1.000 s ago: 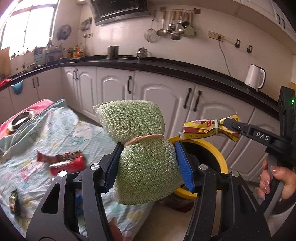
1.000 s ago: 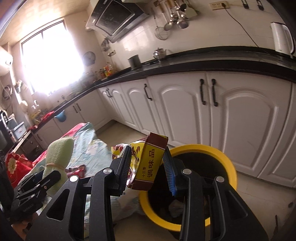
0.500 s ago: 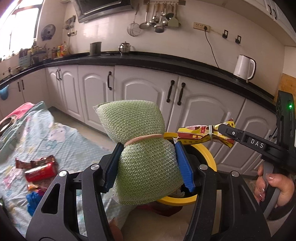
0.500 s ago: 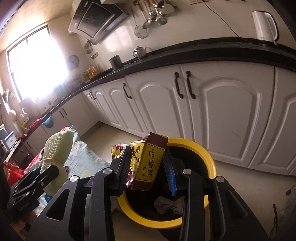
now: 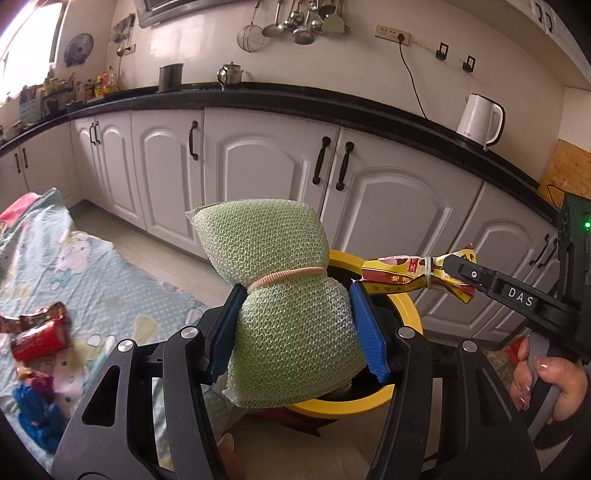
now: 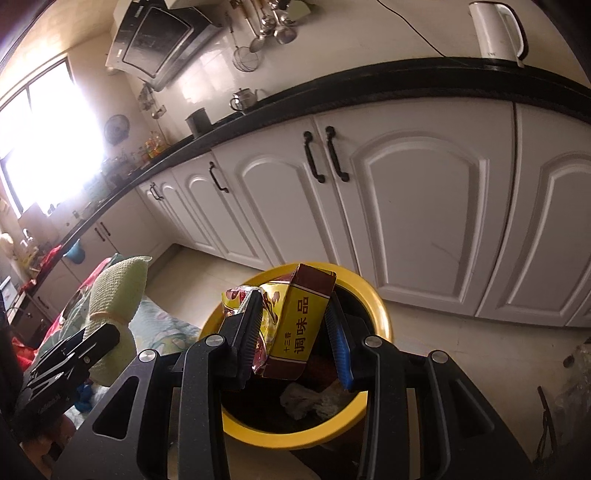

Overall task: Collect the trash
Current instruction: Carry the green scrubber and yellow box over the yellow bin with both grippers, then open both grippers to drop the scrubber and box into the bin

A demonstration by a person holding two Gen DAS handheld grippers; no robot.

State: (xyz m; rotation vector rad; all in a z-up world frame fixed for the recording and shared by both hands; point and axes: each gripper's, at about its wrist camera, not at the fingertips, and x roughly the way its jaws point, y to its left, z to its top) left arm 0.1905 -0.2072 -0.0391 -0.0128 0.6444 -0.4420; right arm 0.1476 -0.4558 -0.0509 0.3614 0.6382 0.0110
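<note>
"调味品" packet clenched in right gripper, green mesh bundle in left gripper.

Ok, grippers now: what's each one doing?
Left gripper: shut on the green mesh bundle.
Right gripper: shut on the yellow seasoning packet.

White cabinets with black handles are fitted under a black countertop. Utensils are hung on the white tiled wall. Strong daylight is admitted through a window. The floor is tiled pale.
</note>
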